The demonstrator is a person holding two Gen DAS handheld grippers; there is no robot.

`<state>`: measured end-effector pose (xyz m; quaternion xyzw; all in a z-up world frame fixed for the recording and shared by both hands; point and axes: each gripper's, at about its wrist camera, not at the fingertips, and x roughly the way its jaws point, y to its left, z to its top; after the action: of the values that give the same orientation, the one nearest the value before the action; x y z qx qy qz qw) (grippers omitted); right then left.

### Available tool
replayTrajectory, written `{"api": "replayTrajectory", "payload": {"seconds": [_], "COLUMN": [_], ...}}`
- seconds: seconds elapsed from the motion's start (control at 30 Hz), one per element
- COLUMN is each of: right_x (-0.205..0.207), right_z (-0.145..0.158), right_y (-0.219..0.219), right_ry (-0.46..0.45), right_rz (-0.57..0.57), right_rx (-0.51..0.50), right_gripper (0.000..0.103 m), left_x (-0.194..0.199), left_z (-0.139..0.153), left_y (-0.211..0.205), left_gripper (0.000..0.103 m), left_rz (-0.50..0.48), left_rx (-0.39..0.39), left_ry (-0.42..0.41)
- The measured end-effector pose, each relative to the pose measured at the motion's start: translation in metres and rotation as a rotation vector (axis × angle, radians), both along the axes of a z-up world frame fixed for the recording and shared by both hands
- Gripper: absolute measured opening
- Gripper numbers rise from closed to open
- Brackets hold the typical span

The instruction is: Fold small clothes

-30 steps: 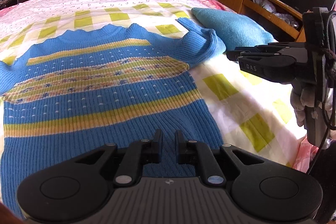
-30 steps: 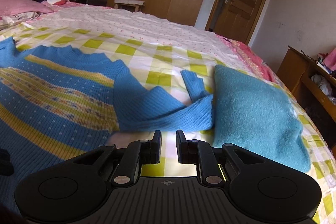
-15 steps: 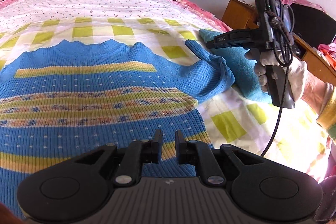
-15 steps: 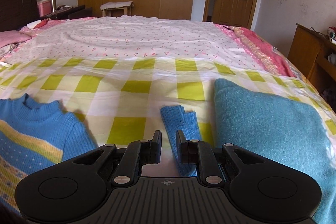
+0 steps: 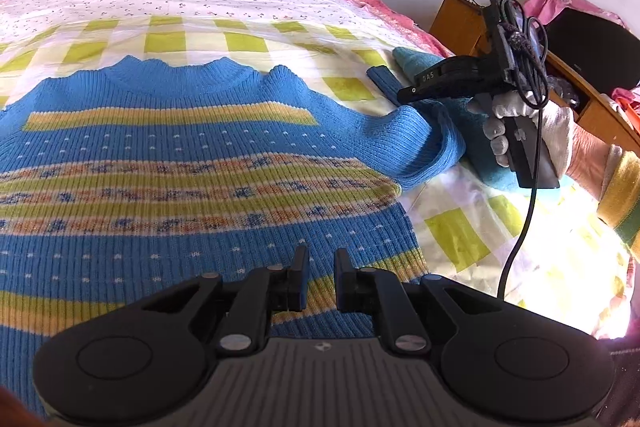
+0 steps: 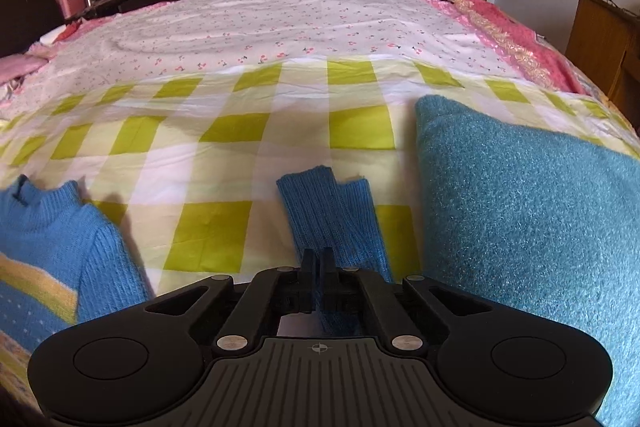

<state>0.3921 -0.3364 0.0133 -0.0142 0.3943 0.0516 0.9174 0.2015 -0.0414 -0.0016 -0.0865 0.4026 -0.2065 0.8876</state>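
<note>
Sweater (image 5: 192,163), blue with yellow stripes, is being displayed flat on the checked bedspread (image 6: 224,135), its body filling the space ahead of the left gripper (image 5: 321,279). That gripper is being held just above the lower body of the knit, its jaws a narrow gap apart and gripping nothing. A teal cushion (image 6: 532,227) is lying beside the bent sleeve (image 6: 332,215). The sleeve is being pinched by the right gripper (image 6: 319,279), whose jaws are nearly together with blue knit between them; the cuff is lying just ahead of the fingertips. The gloved right hand (image 5: 528,127) is seen gripping the handle.
</note>
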Motion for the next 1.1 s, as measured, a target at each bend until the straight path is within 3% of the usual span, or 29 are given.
{"api": "replayTrajectory", "payload": {"seconds": [0.23,0.37,0.57,0.73,0.87,1.03,1.1], "right_x": [-0.017,-0.032,-0.049,-0.075,-0.103,-0.099,-0.088], "right_z": [0.04,0.064,0.091,0.089,0.088,0.068,0.053], "right_y": [-0.01,0.003,0.068,0.138,0.153,0.148,0.141], "right_ry": [-0.06,-0.081,-0.114,0.015,-0.035,-0.096,-0.077], "right_rz": [-0.036,0.001,0.097,0.319,0.395,0.369,0.359], "right_rx": [0.155,0.221,0.307,0.416,0.33,0.057,-0.018], "right_gripper": [0.0,0.0,0.0,0.002,0.005,0.009,0.012], "left_x": [-0.007,-0.012,-0.026,-0.043,-0.051,-0.051,-0.052], "left_z": [0.01,0.017,0.023,0.02,0.009,0.0,0.0], "left_y": [0.013,0.019,0.034,0.055,0.074,0.085,0.089], "left_gripper": [0.018,0.018,0.019,0.019,0.02,0.02,0.02], "left_rz": [0.03,0.042,0.073,0.111,0.14,0.156,0.152], "left_rx": [-0.021,-0.034,-0.043,-0.036,-0.026,-0.04,-0.027], "left_ry": [-0.02,-0.036,-0.054,-0.048,-0.042,-0.041,-0.055]}}
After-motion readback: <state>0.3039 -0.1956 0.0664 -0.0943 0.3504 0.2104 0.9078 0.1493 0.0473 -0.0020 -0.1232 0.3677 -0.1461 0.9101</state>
